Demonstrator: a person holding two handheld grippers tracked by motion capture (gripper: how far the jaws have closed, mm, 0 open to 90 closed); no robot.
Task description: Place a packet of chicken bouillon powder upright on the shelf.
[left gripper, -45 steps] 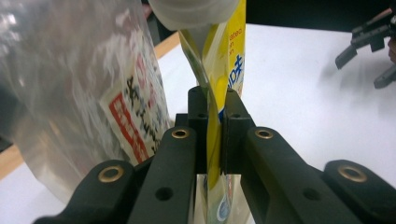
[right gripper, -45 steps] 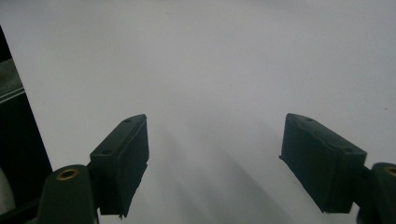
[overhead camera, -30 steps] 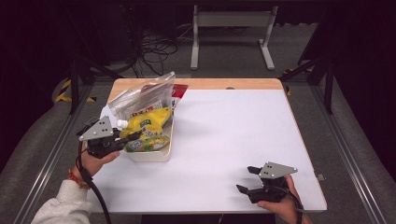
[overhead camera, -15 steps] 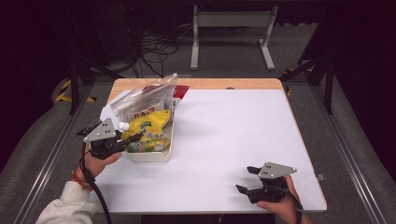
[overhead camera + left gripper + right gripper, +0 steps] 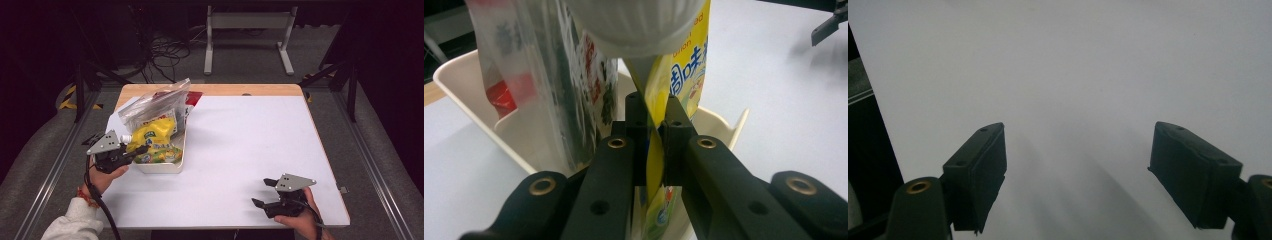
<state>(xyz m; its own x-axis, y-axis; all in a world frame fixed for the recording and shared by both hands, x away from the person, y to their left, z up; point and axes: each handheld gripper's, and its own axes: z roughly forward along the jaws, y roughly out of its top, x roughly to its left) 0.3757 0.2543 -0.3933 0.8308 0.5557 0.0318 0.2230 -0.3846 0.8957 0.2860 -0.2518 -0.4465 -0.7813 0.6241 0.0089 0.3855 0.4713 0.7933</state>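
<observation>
Clearly, the yellow pouch (image 5: pixel 681 60) is pinched between the jaws of the left gripper (image 5: pixel 655 135), which are closed narrow on a thin flat edge of it just below the white cap (image 5: pixel 636 22). Seen from above, the left gripper (image 5: pixel 131 152) is held at the near left corner of the white tub (image 5: pixel 161 167), and the pouch (image 5: pixel 152 140) lies partly in the tub, with its long axis running from the cap at the gripper's side away toward the far right, so that the body of the pouch stretches ahead of the jaws rather than beside them. A clear plastic bag (image 5: pixel 155 102) with printed packets inside is propped in the tub just behind the pouch, touching it. The left hand (image 5: pixel 106 175) is kept low at the table's left edge, with the gripper pointed roughly level across the tub's rim. The right gripper (image 5: pixel 1078 175) is held well apart from the tub, near the front right of the table (image 5: pixel 250 150), its jaws spread wide with nothing between them and only bare white surface ahead. Any coming move of the pouch is judged to fall to the left hand, being by far the nearer.
</observation>
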